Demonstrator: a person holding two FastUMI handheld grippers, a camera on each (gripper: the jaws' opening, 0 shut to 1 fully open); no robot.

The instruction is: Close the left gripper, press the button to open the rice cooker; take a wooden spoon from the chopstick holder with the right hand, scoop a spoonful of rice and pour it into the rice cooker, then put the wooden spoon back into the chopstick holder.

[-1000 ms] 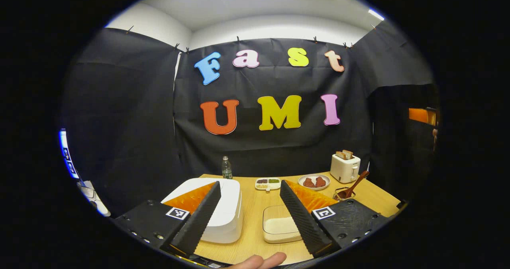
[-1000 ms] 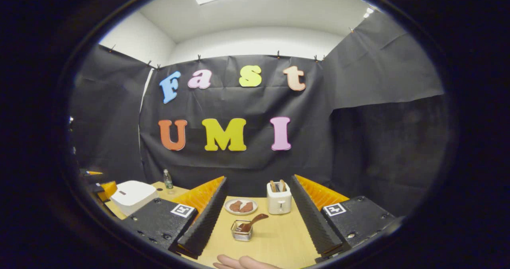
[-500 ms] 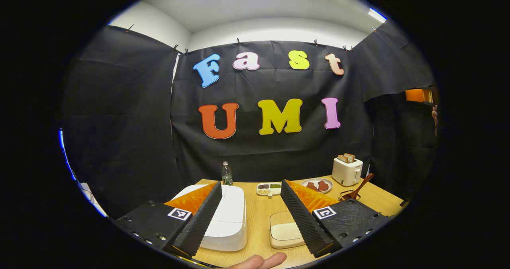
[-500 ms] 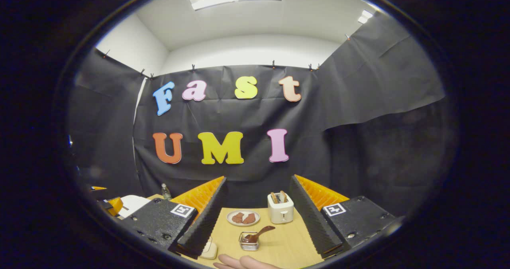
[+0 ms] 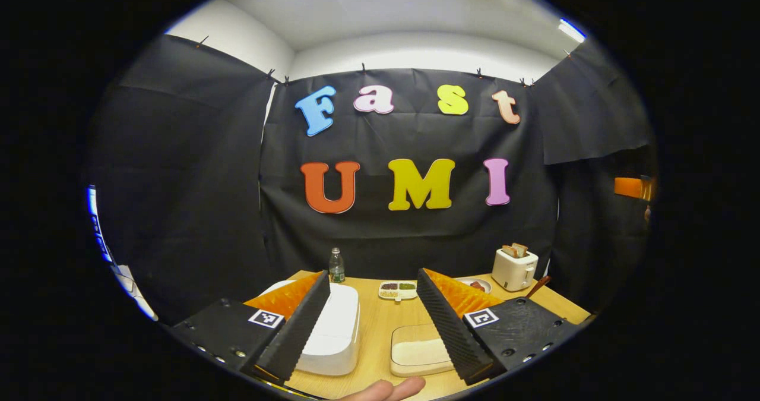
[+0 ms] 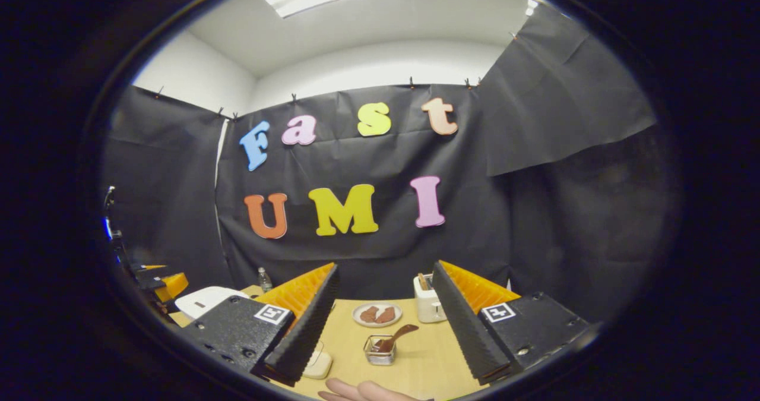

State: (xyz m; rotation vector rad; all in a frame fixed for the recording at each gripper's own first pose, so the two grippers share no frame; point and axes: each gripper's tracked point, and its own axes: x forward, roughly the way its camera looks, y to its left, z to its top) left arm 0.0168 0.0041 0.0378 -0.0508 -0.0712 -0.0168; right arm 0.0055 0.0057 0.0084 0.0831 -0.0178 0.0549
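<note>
The left gripper (image 5: 373, 321) is held level, pointing forward, its two black ribbed fingers (image 5: 297, 330) spread wide apart with nothing between them. A fingertip of the hand (image 5: 386, 389) holding it peeks in at the bottom edge. The right gripper (image 6: 383, 324) is posed the same way, its fingers (image 6: 303, 332) parted wide and empty, with the holding hand (image 6: 362, 392) just showing below. Far off at the left of the right gripper view sits the orange side of the left gripper.
</note>
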